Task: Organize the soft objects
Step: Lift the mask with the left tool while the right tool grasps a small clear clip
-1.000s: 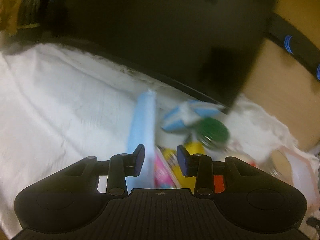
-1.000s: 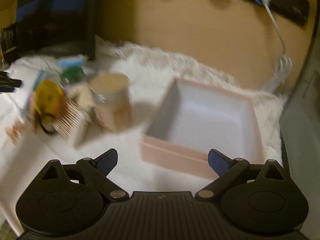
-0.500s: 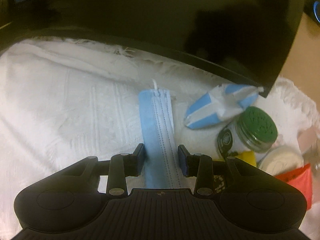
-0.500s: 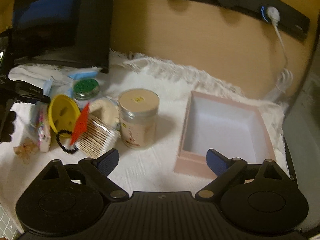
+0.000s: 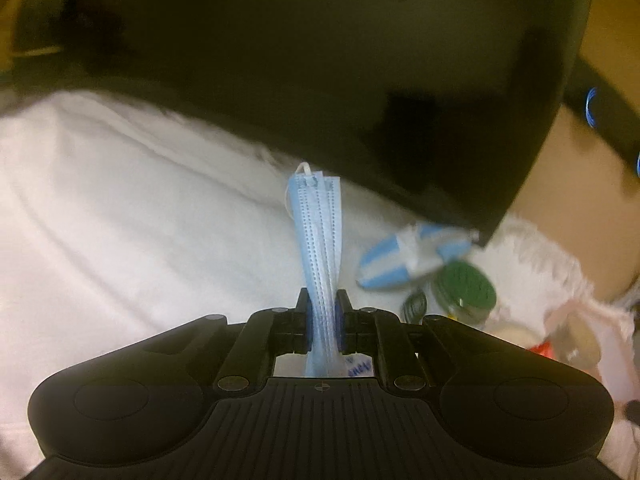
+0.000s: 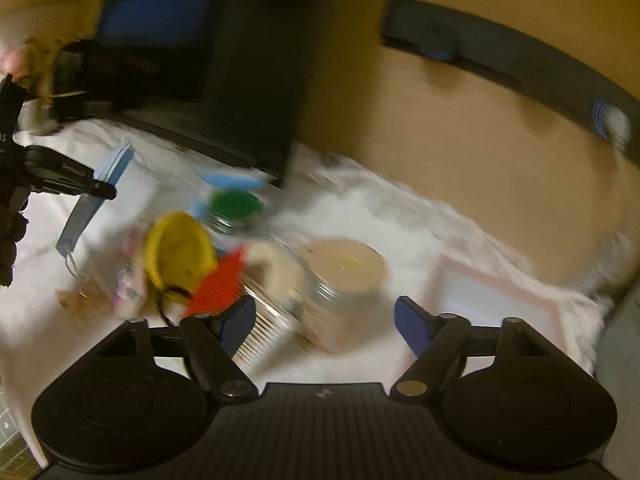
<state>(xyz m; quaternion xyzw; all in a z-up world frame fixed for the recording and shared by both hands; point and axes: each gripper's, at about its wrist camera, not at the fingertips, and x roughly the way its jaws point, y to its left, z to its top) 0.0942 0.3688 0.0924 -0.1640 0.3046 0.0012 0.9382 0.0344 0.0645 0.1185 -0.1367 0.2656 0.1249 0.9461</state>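
Left claw (image 5: 322, 312): jaws closing, pads pinched on the blue face mask (image 5: 320, 240); a second ago they stood apart with nothing between them, half a second ago they straddled the mask without pressing it.
Blue face mask: folded into a narrow strip, running from between the pads away over the white cloth (image 5: 120, 220) toward the dark box (image 5: 360, 80); a white ear loop shows at its far end. In the right wrist view it hangs slanted under the left claw (image 6: 96, 190), its lower end with a loop near the cloth.
Right claw (image 6: 325, 322): jaws closing, partly open, narrower than a second ago; nothing between the pads.
Ahead of right claw: tan-lidded jar (image 6: 344, 276) and a box of cotton swabs (image 6: 264, 332); a second ago the pink tray sat ahead instead.
Pink tray (image 6: 496, 280): empty, now off to the right on the cloth.
Clutter beside mask: blue-and-white tissue pack (image 5: 412, 256), green-lidded jar (image 5: 466, 284), yellow lid (image 6: 178, 248), red card (image 6: 218, 284).
Picture quality: right view blurred; small items at left indistinct.
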